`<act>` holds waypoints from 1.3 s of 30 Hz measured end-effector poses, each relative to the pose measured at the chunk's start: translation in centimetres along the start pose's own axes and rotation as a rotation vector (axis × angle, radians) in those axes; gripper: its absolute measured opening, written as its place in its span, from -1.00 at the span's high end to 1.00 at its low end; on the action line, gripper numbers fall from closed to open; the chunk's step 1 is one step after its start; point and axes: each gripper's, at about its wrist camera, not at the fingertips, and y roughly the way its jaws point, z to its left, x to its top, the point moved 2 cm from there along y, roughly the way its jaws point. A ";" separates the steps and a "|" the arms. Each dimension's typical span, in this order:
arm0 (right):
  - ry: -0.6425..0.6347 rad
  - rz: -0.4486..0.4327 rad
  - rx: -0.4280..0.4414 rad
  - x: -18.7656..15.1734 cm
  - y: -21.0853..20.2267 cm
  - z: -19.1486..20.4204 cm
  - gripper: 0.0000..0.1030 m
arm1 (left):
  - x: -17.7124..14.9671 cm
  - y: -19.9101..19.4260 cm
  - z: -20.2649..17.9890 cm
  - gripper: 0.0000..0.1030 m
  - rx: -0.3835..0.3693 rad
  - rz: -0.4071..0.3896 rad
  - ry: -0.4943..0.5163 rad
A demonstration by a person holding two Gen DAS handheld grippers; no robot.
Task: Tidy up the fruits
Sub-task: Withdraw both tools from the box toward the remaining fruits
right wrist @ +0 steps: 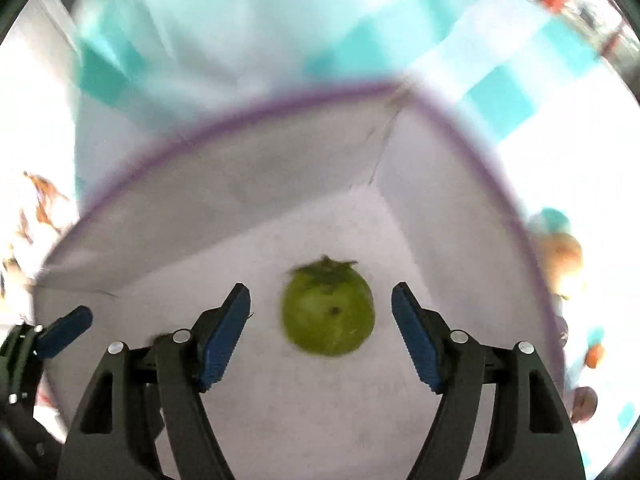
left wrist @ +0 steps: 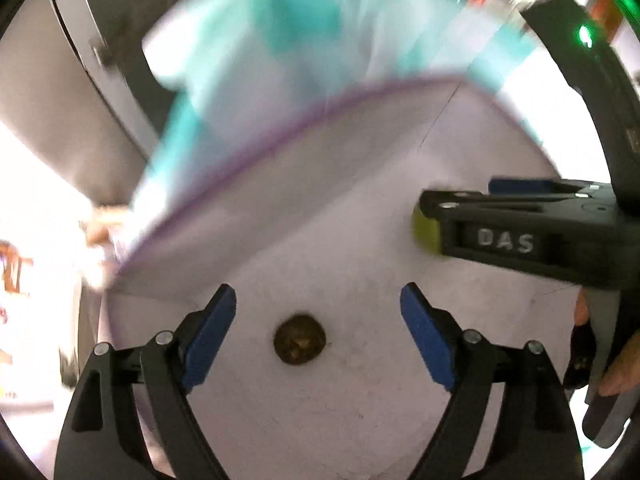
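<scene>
Both grippers hang over a white fabric box with a purple rim [left wrist: 280, 136]; the box also shows in the right wrist view [right wrist: 280, 100]. My left gripper [left wrist: 318, 320] is open and empty above a small brown round fruit [left wrist: 300, 340] on the box floor. My right gripper [right wrist: 320, 320] is open, with a green fruit with a leafy top [right wrist: 328, 312] between its fingers but free of the pads; it looks blurred. In the left wrist view the right gripper [left wrist: 440, 216] enters from the right.
A teal and white checked cloth [right wrist: 500, 92] lies under and behind the box. An orange fruit [right wrist: 560, 256] and smaller fruits [right wrist: 594, 356] sit outside the box on the right. A grey cabinet [left wrist: 60, 92] stands at left.
</scene>
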 end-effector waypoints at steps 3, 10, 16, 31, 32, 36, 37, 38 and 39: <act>0.099 -0.151 0.048 -1.9 -6.8 -1.5 -0.47 | -1.0 -7.4 0.3 -0.95 -0.045 -0.234 0.030; 0.309 -0.426 0.126 -11.6 -17.5 -2.4 -0.60 | -5.3 -16.4 0.5 -0.97 -0.101 -0.404 0.092; 0.391 -0.493 0.069 -23.1 -20.1 -3.5 -0.61 | -11.3 -17.6 2.4 -0.97 -0.158 -0.352 0.126; 0.559 -0.475 -0.068 -37.2 -20.9 -6.5 -0.69 | -20.9 -20.6 -7.8 -0.97 -0.248 -0.390 0.551; 0.571 -0.472 -0.074 -37.4 -20.9 -6.9 -0.69 | -21.1 -20.2 -8.4 -0.97 -0.251 -0.374 0.558; 0.605 -0.445 -0.089 -38.4 -19.7 -9.1 -0.69 | -21.1 -18.2 -10.5 -0.97 -0.257 -0.323 0.570; 0.615 -0.433 -0.098 -38.8 -19.3 -10.1 -0.69 | -21.2 -17.5 -11.3 -0.97 -0.256 -0.306 0.574; 0.626 -0.424 -0.102 -39.1 -19.1 -10.8 -0.69 | -21.2 -17.0 -11.9 -0.97 -0.257 -0.294 0.578; 0.638 -0.417 -0.107 -39.4 -18.8 -11.6 -0.69 | -21.3 -16.4 -12.8 -0.97 -0.259 -0.279 0.586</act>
